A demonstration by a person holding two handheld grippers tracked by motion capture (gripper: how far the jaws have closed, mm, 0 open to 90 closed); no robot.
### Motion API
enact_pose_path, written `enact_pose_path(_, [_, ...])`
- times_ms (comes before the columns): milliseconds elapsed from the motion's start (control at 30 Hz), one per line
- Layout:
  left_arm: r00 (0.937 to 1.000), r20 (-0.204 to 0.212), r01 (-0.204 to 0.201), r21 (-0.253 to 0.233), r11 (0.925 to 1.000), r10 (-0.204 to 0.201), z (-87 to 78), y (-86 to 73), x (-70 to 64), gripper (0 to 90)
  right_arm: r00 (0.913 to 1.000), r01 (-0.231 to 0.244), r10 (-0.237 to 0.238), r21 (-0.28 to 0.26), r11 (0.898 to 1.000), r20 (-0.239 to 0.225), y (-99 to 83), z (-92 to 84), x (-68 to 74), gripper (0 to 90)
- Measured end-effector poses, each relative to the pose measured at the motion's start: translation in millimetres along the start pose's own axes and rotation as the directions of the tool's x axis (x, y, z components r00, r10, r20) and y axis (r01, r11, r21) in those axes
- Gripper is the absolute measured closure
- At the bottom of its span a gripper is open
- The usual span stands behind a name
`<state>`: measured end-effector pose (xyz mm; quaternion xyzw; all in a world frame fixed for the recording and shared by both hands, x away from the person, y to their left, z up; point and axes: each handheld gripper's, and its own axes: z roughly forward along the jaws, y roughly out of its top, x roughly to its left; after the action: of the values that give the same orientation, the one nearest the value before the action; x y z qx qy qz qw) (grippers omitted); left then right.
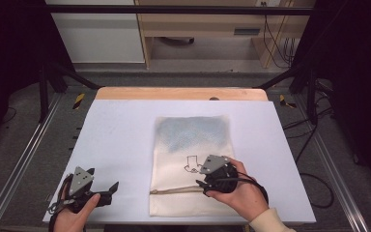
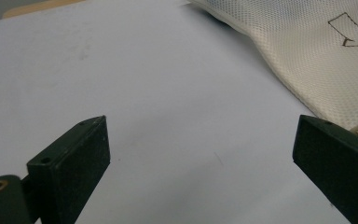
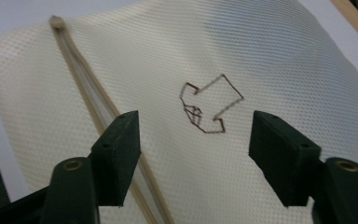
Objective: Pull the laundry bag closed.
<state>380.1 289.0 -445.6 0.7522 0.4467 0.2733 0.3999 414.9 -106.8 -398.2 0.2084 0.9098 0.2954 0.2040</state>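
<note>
A: From the high view I see the mesh bag (image 1: 192, 164) lying flat on the white counter (image 1: 121, 140), near the front edge. My right tongs (image 1: 204, 182) hover over its lower part, beside the zipper (image 1: 174, 191). My left tongs (image 1: 104, 186) wait apart, on the bare counter to the left of the bag.

B: And the left gripper view?

A: There the left tongs (image 2: 200, 154) stand wide with nothing between them. The bag (image 2: 317, 60) is only at the upper right corner.

B: The right gripper view?

A: The right tongs (image 3: 193, 149) are partly open and hold nothing. The zipper (image 3: 93, 102) passes under the left jaw, and the drawn arrow (image 3: 209, 105) lies between the jaws. The mesh weave and zipper line are clear here; from above they are too small.

B: What could fail?

A: I think the tongs could pinch only loose mesh and miss the zipper pull, because the fabric is thin. The bag may then slide, since the left tongs do not hold it down.
</note>
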Motion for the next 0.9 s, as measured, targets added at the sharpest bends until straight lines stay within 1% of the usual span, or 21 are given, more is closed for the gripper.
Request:
enact_pose_path(33, [1.0000, -0.004, 0.005, 0.000, 1.0000, -0.005, 0.1, -0.1, 1.5, 3.9, 0.9998, 0.008, -0.008, 0.001, 1.000, -0.018, 4.8, 2.3, 1.7, 39.2])
enact_pose_path(100, [0.9998, -0.011, 0.014, -0.009, 0.9999, -0.014, -0.6, 0.2, 4.0, 4.1, 0.9988, 0.030, -0.030, 0.023, 0.999, -0.038, 13.9, 7.0, 6.4, 42.9])
enact_pose_path(167, [0.9996, -0.020, 0.018, -0.027, 0.9995, -0.018, -2.3, 1.1, 5.1, 4.4, 0.9968, 0.074, -0.073, 0.042, 0.996, -0.033, 21.3, 12.2, 12.0, 45.4])
enact_pose_path(233, [0.9996, -0.022, 0.019, -0.034, 0.9992, -0.020, -2.9, 1.7, 5.3, 4.4, 0.9934, 0.105, -0.102, 0.053, 0.993, -0.053, 27.1, 19.4, 16.8, 48.6])
enact_pose_path(367, [0.9996, -0.021, 0.018, -0.033, 0.9993, -0.019, -2.9, 1.6, 6.5, 4.4, 0.9862, 0.143, -0.136, 0.072, 0.987, -0.094, 34.5, 30.6, 23.5, 53.0])
enact_pose_path(433, [0.9995, -0.020, 0.024, -0.033, 0.9992, -0.024, -2.7, 1.5, 7.0, 4.4, 0.9828, 0.154, -0.145, 0.074, 0.985, -0.114, 38.4, 36.3, 27.0, 53.8])
enact_pose_path(500, [0.9995, -0.021, 0.024, -0.034, 0.9991, -0.025, -2.8, 1.8, 7.4, 4.4, 0.9803, 0.164, -0.155, 0.075, 0.984, -0.123, 43.3, 40.9, 29.8, 55.7])
enact_pose_path(533, [0.9994, -0.021, 0.025, -0.035, 0.9991, -0.026, -2.8, 1.9, 7.5, 4.4, 0.9776, 0.170, -0.158, 0.078, 0.982, -0.139, 45.7, 42.7, 31.4, 56.3])
enact_pose_path(600, [0.9994, -0.021, 0.025, -0.034, 0.9991, -0.026, -2.5, 1.8, 7.8, 4.4, 0.9762, 0.174, -0.161, 0.079, 0.982, -0.146, 48.1, 44.5, 33.1, 56.7])
enact_pose_path(700, [0.9995, -0.020, 0.025, -0.032, 0.9992, -0.026, -2.5, 1.7, 8.3, 4.4, 0.9664, 0.201, -0.185, 0.077, 0.977, -0.178, 57.0, 51.1, 37.9, 61.1])
enact_pose_path(733, [0.9995, -0.020, 0.025, -0.032, 0.9992, -0.026, -2.5, 1.7, 8.3, 4.4, 0.9664, 0.201, -0.185, 0.077, 0.977, -0.178, 57.0, 51.1, 37.9, 61.1])
enact_pose_path(767, [0.9995, -0.021, 0.024, -0.032, 0.9992, -0.025, -2.5, 1.6, 8.3, 4.5, 0.9636, 0.206, -0.189, 0.075, 0.976, -0.189, 60.6, 53.2, 39.9, 62.5])
enact_pose_path(800, [0.9995, -0.021, 0.024, -0.032, 0.9992, -0.025, -2.5, 1.6, 8.3, 4.5, 0.9636, 0.206, -0.189, 0.075, 0.976, -0.189, 60.6, 53.2, 39.9, 62.5])
enact_pose_path(833, [0.9995, -0.020, 0.023, -0.030, 0.9993, -0.024, -2.2, 1.7, 8.3, 4.5, 0.9604, 0.212, -0.194, 0.073, 0.975, -0.200, 64.3, 54.8, 41.4, 63.9])
enact_pose_path(900, [0.9996, -0.021, 0.021, -0.028, 0.9994, -0.021, -2.0, 1.7, 8.3, 4.6, 0.9589, 0.214, -0.196, 0.071, 0.974, -0.206, 66.7, 55.7, 42.0, 65.0])
